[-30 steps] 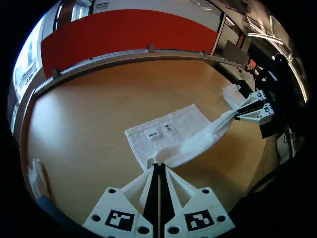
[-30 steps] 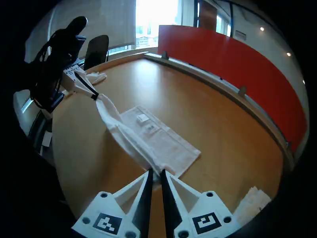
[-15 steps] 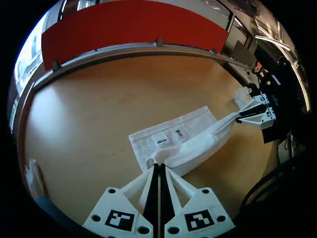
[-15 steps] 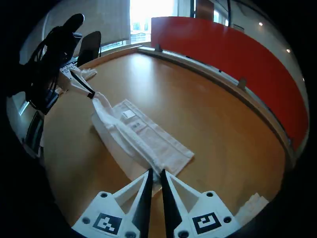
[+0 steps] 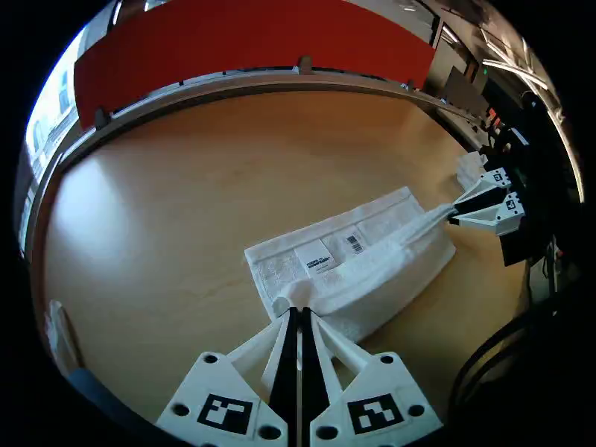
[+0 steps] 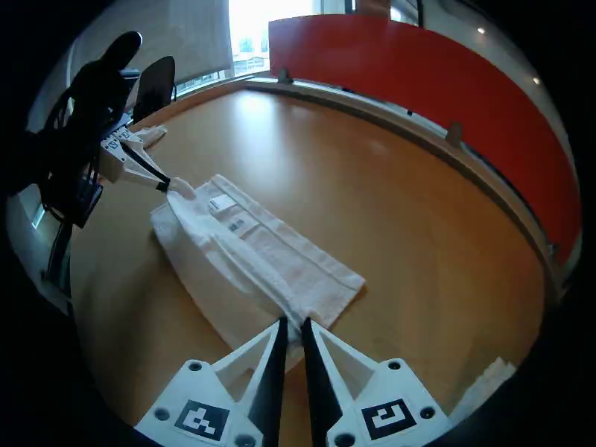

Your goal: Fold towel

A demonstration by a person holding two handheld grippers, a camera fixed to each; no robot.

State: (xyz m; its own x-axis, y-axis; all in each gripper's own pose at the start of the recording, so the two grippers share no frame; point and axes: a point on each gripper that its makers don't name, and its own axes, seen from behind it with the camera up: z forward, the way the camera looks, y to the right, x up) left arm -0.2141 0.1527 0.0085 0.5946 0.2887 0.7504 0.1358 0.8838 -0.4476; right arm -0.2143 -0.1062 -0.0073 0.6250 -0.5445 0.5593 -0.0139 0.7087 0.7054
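Towel: A white terry towel (image 5: 372,261) lay near the middle of the light-brown wooden worktop (image 5: 171,201). Most of it was spread flat. One long strip was drawn up between the two grippers and rested over the flat part as a thick, soft fold.

Left gripper: The left gripper (image 5: 298,309) had its white fingers pressed together on one end of that strip, low over the worktop. The right gripper view showed it at the towel's far end.

Right gripper: The right gripper (image 6: 293,322) had its fingers clamped on the strip's other end, with only a thin slit between them. The left gripper view showed it far off, with the cloth pinched at its tips.

Labels: A larger white label (image 5: 319,261) and a smaller white label (image 5: 355,241) sat side by side on the towel's upper face, near the left gripper's end. The larger one carried lines of dark print. The smaller one carried a barcode-like block. The writing on both was too small to make out.

Markers: Black-and-white square markers (image 5: 223,413) sat on the gripper bodies. They showed block patterns with no letters.

Surroundings: A long red partition panel (image 5: 246,37) ran along the worktop's far edge. A crumpled white cloth (image 5: 469,167) lay just beside the right gripper. A black office chair (image 6: 156,86) stood beyond the worktop, by the window.
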